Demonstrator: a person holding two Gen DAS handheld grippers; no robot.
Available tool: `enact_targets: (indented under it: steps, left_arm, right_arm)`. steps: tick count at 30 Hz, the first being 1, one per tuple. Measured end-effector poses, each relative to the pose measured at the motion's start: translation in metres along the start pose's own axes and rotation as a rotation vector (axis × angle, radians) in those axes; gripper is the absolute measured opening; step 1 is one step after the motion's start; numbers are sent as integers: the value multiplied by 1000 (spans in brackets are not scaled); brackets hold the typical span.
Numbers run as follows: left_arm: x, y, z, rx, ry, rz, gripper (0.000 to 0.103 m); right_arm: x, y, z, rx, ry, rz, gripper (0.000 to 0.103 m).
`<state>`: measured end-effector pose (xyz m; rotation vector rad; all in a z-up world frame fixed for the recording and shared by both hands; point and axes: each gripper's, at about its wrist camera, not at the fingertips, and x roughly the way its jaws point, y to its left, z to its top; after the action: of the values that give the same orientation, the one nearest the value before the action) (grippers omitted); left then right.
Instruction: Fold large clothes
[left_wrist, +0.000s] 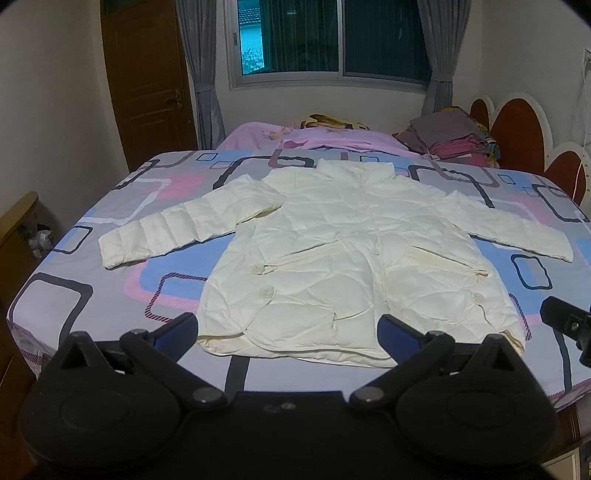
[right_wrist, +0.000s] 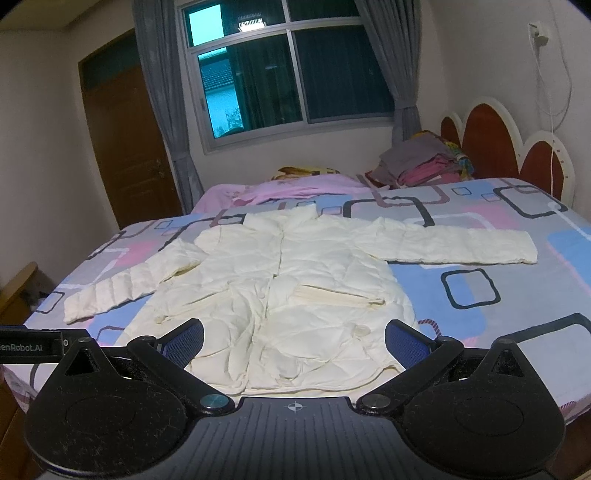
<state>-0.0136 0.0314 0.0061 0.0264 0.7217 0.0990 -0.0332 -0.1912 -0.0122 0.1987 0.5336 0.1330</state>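
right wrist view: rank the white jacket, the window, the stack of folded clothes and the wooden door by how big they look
1. white jacket, widest by far, though nearest the camera
2. window
3. wooden door, close to the window, so that order is unsure
4. stack of folded clothes, smallest, but far back

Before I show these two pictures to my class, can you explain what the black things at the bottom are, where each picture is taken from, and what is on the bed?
There is no robot here: a person holds a hand-held gripper in each hand, each carrying a camera that looks along its two blue-padded fingers. One picture comes from the left hand-held gripper, the other from the right hand-held gripper. Both are open and hold nothing. On the bed a white jacket lies spread flat, front up, sleeves out to both sides, not yet folded. A pile of folded clothes sits by the headboard.
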Motion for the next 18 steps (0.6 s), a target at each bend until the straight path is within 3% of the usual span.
enact_targets:
  steps: [18]
  left_arm:
    - [9,2,2,-15,26,-3,103]
  right_arm:
    - [4,-1,1,1,5,-11,103]
